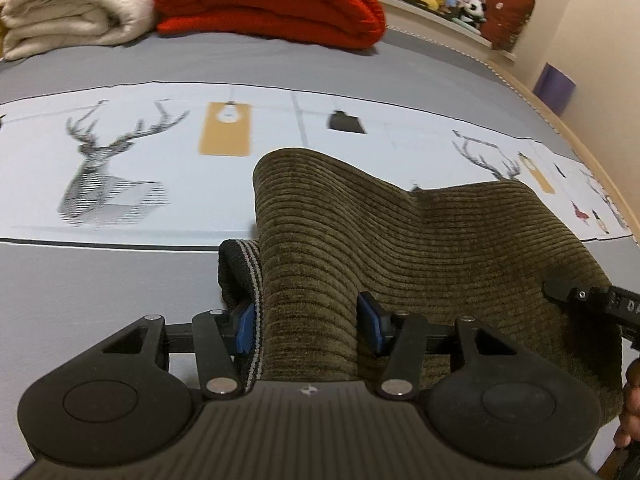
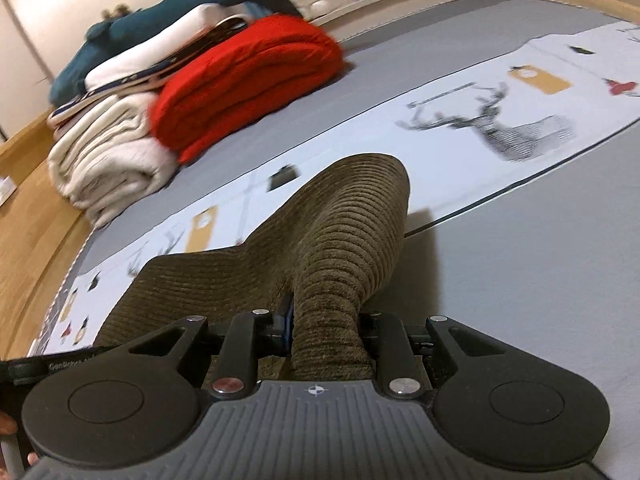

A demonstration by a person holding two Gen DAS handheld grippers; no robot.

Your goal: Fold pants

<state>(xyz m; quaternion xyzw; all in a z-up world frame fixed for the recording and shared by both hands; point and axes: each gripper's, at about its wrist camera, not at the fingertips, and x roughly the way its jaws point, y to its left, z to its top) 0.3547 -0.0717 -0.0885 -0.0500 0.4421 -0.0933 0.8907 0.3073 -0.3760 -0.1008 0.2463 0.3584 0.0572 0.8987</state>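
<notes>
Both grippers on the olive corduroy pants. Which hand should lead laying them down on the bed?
Left, probably. The left gripper grips the olive corduroy pants at the striped black waistband edge, with bare grey bedspread beside it. The right gripper pinches only a bunched fold.

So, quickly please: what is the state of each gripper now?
Left gripper: closed on the olive corduroy pants, near the waistband.
Right gripper: closed on a bunched part of the same pants.

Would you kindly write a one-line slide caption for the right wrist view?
Right gripper shut on bunched olive corduroy pants, lifted above the grey bed cover.
</notes>
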